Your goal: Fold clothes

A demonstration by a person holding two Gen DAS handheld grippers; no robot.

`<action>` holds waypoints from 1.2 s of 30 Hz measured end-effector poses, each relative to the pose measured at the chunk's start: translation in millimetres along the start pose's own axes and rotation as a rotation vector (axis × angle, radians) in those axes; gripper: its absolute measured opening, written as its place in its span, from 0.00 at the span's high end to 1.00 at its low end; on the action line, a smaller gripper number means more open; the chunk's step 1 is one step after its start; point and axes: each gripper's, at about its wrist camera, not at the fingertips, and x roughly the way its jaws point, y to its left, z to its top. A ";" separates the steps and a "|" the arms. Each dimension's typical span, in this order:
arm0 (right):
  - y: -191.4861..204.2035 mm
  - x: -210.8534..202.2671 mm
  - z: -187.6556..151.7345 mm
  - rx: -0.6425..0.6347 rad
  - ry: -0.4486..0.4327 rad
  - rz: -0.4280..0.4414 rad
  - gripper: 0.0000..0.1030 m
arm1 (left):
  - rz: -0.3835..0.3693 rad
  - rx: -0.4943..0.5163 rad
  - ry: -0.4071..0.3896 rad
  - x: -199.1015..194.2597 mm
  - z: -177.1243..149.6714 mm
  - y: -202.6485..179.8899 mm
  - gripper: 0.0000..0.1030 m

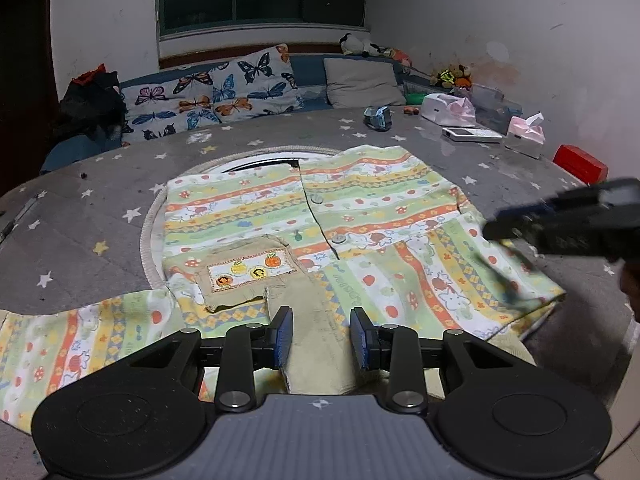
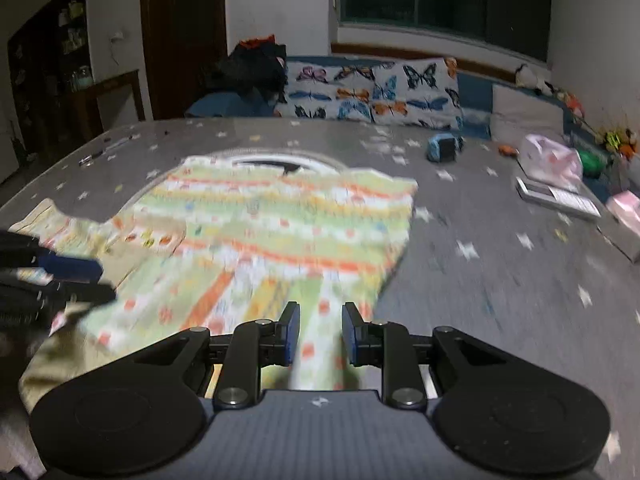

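Observation:
A striped child's shirt (image 1: 360, 216) with green, orange and white bands lies spread on the grey star-print table (image 1: 100, 208). A khaki garment (image 1: 316, 320) with a fruit patch lies over its front hem. My left gripper (image 1: 321, 316) is open, its jaws straddling the khaki cloth without pinching it. My right gripper (image 2: 320, 312) is open over the shirt's folded right sleeve (image 2: 320, 344), with cloth between the jaws; that view is blurred. The right gripper also shows in the left wrist view (image 1: 560, 224), above the sleeve. The left gripper shows in the right wrist view (image 2: 48, 276) at the left edge.
A round inset (image 1: 256, 160) in the table lies under the shirt. At the far right stand tissue packs (image 1: 524, 132), a white box (image 1: 448, 110), a red box (image 1: 580, 164) and a blue tape roll (image 1: 378, 117). Butterfly cushions (image 1: 216, 92) and a sofa lie behind.

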 end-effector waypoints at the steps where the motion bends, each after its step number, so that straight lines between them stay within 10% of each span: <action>1: 0.0 7.8 3.0 -0.003 -0.002 -0.006 0.78 | 0.010 0.005 0.001 1.4 -0.6 0.2 0.69; 14: 47.0 1.0 2.7 -0.128 0.008 0.118 0.75 | 0.112 -0.087 0.000 -26.3 -14.1 46.3 0.64; 23: 126.6 8.9 3.2 -0.286 0.009 0.310 0.75 | 0.333 -0.289 0.006 -51.8 -25.0 115.5 0.55; 36: 122.8 -0.2 -0.1 -0.272 0.013 0.282 0.74 | 0.633 -0.593 -0.002 -66.5 -57.4 219.3 0.52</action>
